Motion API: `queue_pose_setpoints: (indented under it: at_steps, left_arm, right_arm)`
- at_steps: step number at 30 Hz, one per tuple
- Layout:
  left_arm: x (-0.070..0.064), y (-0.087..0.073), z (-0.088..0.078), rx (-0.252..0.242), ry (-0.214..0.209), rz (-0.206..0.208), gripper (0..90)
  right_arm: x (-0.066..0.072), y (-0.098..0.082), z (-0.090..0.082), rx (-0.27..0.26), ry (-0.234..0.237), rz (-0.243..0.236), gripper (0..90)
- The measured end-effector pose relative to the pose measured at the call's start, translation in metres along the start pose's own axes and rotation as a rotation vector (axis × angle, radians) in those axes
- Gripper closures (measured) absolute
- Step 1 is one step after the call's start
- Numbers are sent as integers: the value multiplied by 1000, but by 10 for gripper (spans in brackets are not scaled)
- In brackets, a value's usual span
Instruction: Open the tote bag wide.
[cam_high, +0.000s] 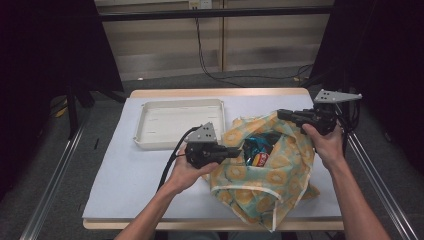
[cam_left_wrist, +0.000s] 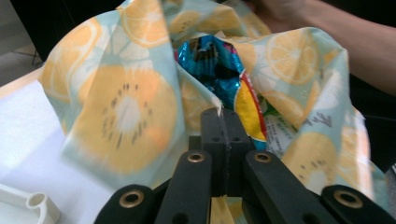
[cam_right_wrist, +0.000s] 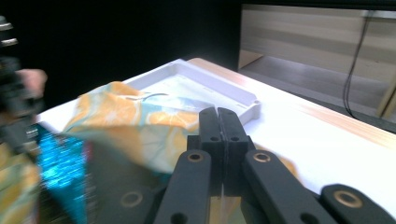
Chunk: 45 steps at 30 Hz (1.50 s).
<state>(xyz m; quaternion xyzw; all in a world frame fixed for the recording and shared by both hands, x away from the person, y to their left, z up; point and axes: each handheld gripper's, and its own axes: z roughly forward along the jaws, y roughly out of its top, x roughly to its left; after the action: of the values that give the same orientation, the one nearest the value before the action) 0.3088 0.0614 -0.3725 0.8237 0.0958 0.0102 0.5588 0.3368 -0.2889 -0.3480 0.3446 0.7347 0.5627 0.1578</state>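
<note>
Two grippers, left (cam_high: 235, 151) and right (cam_high: 283, 114), pinch the fruit-print bag's (cam_high: 270, 175) rim; pull evenly apart so the snack packet (cam_high: 257, 150) stays reachable

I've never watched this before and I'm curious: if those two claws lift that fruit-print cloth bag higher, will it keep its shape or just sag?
Probably sag: the fruit-print bag lies crumpled in soft folds, and its edge drapes where the left claw and right claw pinch it. The shiny blue snack packet inside looks light, so it may slide about. The thin fabric might slip from shut jaws.

table (cam_high: 150, 180) — white cover | white tray (cam_high: 177, 122) back-left | fruit-print cloth bag (cam_high: 270, 175) front-right
</note>
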Motion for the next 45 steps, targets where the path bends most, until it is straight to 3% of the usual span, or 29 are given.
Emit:
queue_pose_setpoints:
  at_steps: [4, 7, 8, 9, 10, 15, 16, 17, 18, 19, 21, 22, 23, 26, 29, 30, 33, 34, 37, 38, 40, 43, 44, 45]
  left_arm:
    - [-9, -6, -8, 2, -34, 24, 900]
    - [-10, -8, -15, -9, -29, 17, 900]
    - [-9, -8, -21, -25, -23, 17, 900]
    - [-9, -8, -21, -25, -23, 17, 900]
    - [-9, -9, -23, -26, -16, 3, 900]
    - [-1, -15, -24, -33, 12, -28, 900]
    - [1, -17, -24, -34, 23, -43, 900]
    - [3, -18, -24, -38, 23, -55, 900]
    - [5, -20, -24, -38, 29, -67, 885]
    - [7, -21, -25, -44, 45, -84, 885]
    - [8, -22, -27, -46, 47, -93, 817]
    - [6, -21, -28, -50, 69, -95, 703]
    - [5, -20, -29, -63, 58, -97, 703]
    - [-1, -14, -33, -76, 68, -73, 660]
    - [-4, -9, -32, -102, 71, -55, 651]
    - [-4, -7, -30, -112, 57, -51, 654]
    - [-3, -3, -24, -110, 12, -47, 636]
    - [-5, -2, -19, -120, -6, -46, 587]
    - [-11, -2, -2, -69, -38, -7, 561]
    - [-13, -2, 3, -53, -48, 5, 539]
    - [-17, -3, 14, -22, -22, 19, 483]
    - [-23, -3, 25, 25, -21, 53, 494]
    - [-24, -4, 28, 48, -25, 77, 561]
    - [-28, -5, 29, 64, -2, 109, 657]
  right_arm:
    - [-13, -6, 3, 5, -54, 39, 900]
    - [-21, -16, 3, 20, -69, 69, 900]
    - [-19, -21, 3, 25, -84, 57, 900]
    - [-19, -21, 3, 25, -84, 57, 900]
    - [-20, -28, 5, 59, -90, 47, 900]
    - [-19, -38, 5, 87, -67, 48, 895]
    - [-15, -38, 3, 94, -53, 37, 802]
    - [-15, -38, 3, 94, -53, 37, 802]
    - [-11, -36, -3, 92, -64, 37, 692]
    - [-11, -36, -3, 92, -64, 37, 692]
    - [-7, -33, -12, 74, -70, 25, 604]
    - [-3, -28, -21, 52, -77, 19, 557]
    - [-3, -28, -21, 52, -77, 19, 557]
    - [7, -21, -35, 29, -86, 7, 508]
    - [19, -14, -47, -5, -64, -2, 509]
    - [28, -11, -52, -15, -47, -16, 511]
    - [35, -11, -53, -11, -23, -23, 523]
    - [41, -14, -49, 23, -9, -37, 520]
    - [44, -18, -45, 44, -8, -44, 520]
    - [44, -20, -43, 54, -26, -49, 512]
    - [35, -26, -39, 71, -73, -41, 492]
    - [29, -31, -38, 88, -113, -42, 482]
    - [25, -33, -38, 84, -109, -26, 485]
    - [22, -35, -38, 86, -121, -20, 504]
